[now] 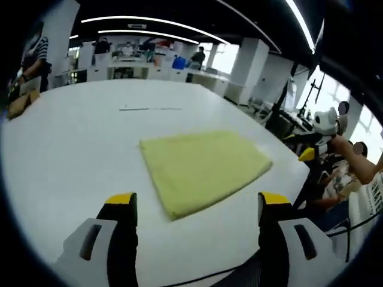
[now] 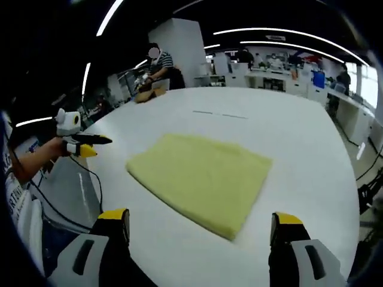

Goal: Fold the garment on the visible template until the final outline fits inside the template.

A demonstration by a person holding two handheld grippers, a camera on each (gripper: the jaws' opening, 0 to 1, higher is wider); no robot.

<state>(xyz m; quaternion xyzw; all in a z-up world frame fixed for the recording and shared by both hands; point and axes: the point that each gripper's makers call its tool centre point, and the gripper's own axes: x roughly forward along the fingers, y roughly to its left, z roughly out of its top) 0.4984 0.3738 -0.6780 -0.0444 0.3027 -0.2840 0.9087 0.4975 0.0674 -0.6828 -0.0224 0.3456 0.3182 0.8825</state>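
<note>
**Folded cloth lies flat; both tools stand off it, empty**

The yellow garment (image 1: 203,168) lies on the white worktop (image 1: 72,155) as a neat, roughly four-sided packet, clearly more than one layer thick along its near edge. It sits well in from the worktop's rim, with bare white surface on every side. In the right gripper view the same garment (image 2: 200,176) shows its rounded near corner pointing toward the camera.

The left tool (image 1: 197,206) has its jaws spread wide, the yellow tips standing either side of the packet's near corner and raised clear of it; nothing is between them. The right tool (image 2: 200,221) is likewise spread apart and holds nothing, its tips short of the cloth's near edge. Each view also catches the other tool out at the far side of the worktop, held in a person's hand.

I can make out no template outline under or around the cloth; there are only a few faint dark marks (image 1: 149,109) on the worktop beyond it, too small to read. So whether the packet fits its outline cannot be judged from here.

My reading is that the folding is at or near its end and this is a checking pause. If another fold is wanted, the next move calls for bringing both tools down to one edge, pinching all layers together at two corners, and carrying that edge over evenly so the stack does not slide or skew.
</note>
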